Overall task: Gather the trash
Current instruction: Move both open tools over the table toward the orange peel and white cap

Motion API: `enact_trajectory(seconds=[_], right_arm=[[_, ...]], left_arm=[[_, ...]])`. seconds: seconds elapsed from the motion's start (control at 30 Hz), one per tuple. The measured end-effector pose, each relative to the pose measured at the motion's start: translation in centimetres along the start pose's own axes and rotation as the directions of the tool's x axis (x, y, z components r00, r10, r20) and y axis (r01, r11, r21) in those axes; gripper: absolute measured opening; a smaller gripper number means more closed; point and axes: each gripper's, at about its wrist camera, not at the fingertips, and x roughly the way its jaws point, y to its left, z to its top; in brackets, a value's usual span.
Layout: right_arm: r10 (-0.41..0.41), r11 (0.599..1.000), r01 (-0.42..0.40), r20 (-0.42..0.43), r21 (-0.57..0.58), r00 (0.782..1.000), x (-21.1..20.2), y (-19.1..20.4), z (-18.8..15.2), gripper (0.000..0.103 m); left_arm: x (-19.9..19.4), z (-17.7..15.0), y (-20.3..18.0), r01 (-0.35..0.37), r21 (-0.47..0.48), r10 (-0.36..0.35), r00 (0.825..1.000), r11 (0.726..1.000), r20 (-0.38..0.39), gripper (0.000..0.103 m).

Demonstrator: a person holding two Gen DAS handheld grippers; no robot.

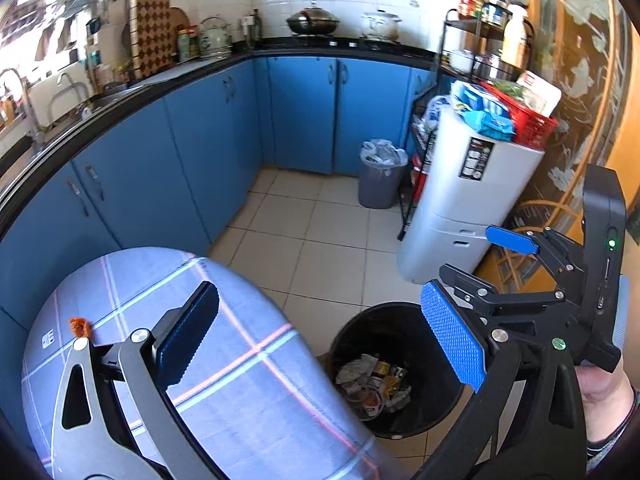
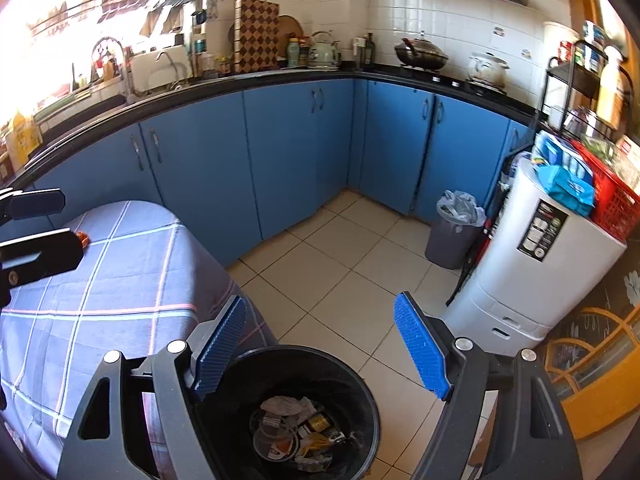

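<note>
A black trash bin (image 1: 356, 336) (image 2: 356, 388) stands on the floor by the table, holding crumpled paper and wrappers (image 1: 376, 384) (image 2: 296, 428). A small orange scrap (image 1: 79, 326) (image 2: 82, 238) lies on the blue checked tablecloth (image 1: 240, 380) (image 2: 120, 280). My left gripper (image 1: 320, 336) (image 2: 72, 226) hangs open over the table's edge with nothing between its fingers. My right gripper (image 2: 322, 344) (image 1: 468, 254) is open above the bin, also with nothing in it. A hand (image 1: 600, 384) holds it.
A grey bin with a plastic liner (image 1: 380, 184) (image 2: 452, 236) stands in the far corner. Beside it, a white appliance (image 1: 472, 208) (image 2: 528, 272) carries a red basket (image 1: 528, 120). Blue cabinets (image 1: 200, 152) line the left and back. Tiled floor (image 1: 312, 240) lies between.
</note>
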Motion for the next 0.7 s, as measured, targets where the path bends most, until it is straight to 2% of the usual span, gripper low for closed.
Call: enact_trajectory(seconds=[0.37,0.5,0.7], right_arm=[[0.061,0.992,-0.064,-0.023,-0.113,0.998,3.6,7.8,2.4,0.075],[0.096,0.984,-0.100,-0.036,-0.146,0.995,5.4,11.2,3.5,0.075],[0.139,0.970,-0.150,-0.071,-0.193,0.988,8.4,16.2,4.5,0.075]], left_arm=[[-0.2,-2.4,9.4,-0.123,-0.137,0.120,0.992,0.983,-0.025,0.100],[-0.5,-3.5,13.4,-0.167,-0.193,0.164,0.986,0.967,-0.033,0.100],[-0.7,-5.8,19.3,-0.256,-0.251,0.248,0.967,0.933,-0.065,0.100]])
